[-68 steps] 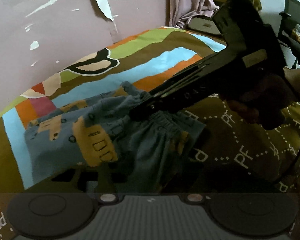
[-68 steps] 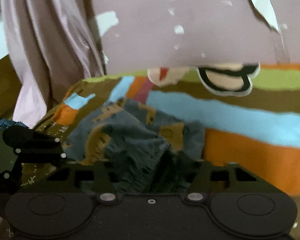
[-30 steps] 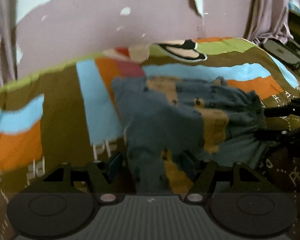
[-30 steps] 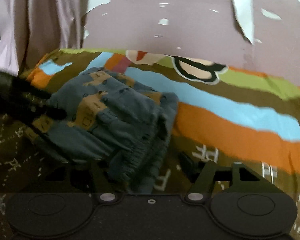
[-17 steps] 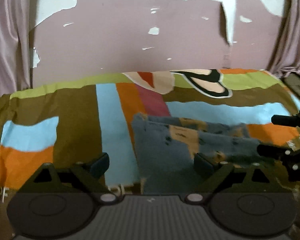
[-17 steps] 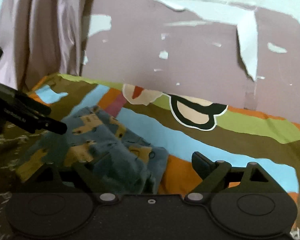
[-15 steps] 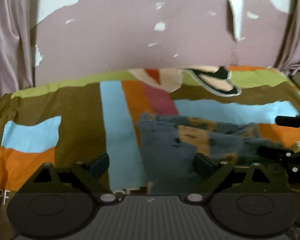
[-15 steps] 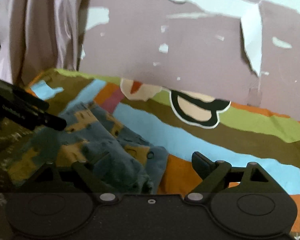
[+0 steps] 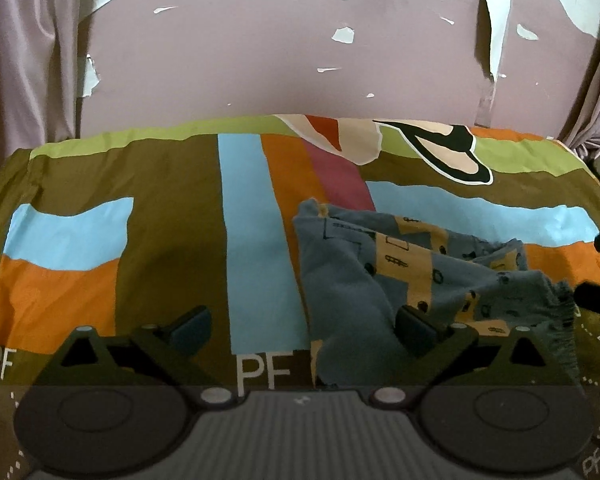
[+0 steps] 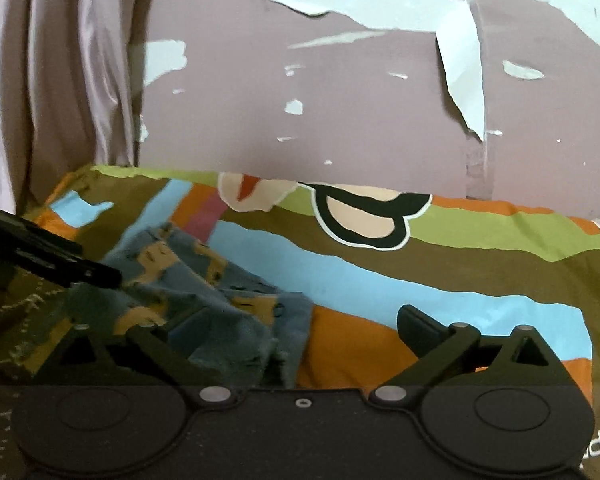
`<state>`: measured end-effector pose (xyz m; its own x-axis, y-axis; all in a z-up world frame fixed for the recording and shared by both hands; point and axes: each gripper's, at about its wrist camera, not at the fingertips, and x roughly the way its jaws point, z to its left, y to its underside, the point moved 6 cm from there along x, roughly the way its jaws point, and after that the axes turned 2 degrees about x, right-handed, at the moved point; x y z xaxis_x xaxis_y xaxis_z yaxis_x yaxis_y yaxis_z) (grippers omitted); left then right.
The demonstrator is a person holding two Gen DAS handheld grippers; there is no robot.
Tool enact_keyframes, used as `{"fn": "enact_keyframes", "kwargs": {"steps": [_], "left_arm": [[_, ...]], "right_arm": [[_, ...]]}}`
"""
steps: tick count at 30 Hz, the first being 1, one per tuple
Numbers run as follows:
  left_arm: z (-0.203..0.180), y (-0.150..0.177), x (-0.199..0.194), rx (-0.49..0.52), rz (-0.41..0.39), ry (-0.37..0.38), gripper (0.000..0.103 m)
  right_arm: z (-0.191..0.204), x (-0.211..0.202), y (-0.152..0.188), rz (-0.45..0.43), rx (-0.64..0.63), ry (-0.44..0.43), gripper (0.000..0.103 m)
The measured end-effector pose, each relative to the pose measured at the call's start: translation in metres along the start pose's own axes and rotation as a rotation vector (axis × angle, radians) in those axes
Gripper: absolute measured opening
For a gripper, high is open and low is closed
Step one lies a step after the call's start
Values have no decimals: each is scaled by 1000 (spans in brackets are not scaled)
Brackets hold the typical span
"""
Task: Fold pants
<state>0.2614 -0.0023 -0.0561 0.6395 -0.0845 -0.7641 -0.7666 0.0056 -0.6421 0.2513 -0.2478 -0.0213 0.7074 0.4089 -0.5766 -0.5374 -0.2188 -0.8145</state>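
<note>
A: Blue cloth sits loose by both sets of tongs. The left gripper (image 9: pixel 302 326) and the right gripper (image 10: pixel 296 326) have just been opening, and both now stand apart with nothing pinched.

B: So the pants (image 9: pixel 412 280) are let go?

A: Yes, a rumpled bundle on the striped bedspread (image 9: pixel 244 216), below the peeling wall (image 9: pixel 280 52). A second ago both tongs were narrower with cloth between them. I'd judge this fold laid, but untidy.

Left tool (image 9: pixel 304 326) agape; pants (image 9: pixel 412 280) on bedspread (image 9: pixel 172 248).
</note>
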Motion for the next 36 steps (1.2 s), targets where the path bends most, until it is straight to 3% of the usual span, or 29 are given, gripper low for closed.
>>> {"fn": "enact_keyframes", "kwargs": {"steps": [6,11,18,22,26,31,36], "left_arm": [[-4,4,-15,4,-19,5,103],[-5,29,-30,-6,-32,39,103],[-4,55,-40,23,20,46,103],[-2,60,-49,22,45,76,103],[-2,57,-55,41,56,115,103],[-4,48,-59,46,30,117,103],[-12,46,-55,85,54,103,103]], "right_arm": [[26,-8,23,61,-78,-20,101],[32,-14,49,127,-115,8,102],[10,-29,71,175,-22,43,102],[0,-40,65,209,8,4,102],[-8,-51,48,266,-45,-39,102],[-24,-71,24,338,-67,-25,102],[-28,-83,-5,402,-102,-46,102]]}}
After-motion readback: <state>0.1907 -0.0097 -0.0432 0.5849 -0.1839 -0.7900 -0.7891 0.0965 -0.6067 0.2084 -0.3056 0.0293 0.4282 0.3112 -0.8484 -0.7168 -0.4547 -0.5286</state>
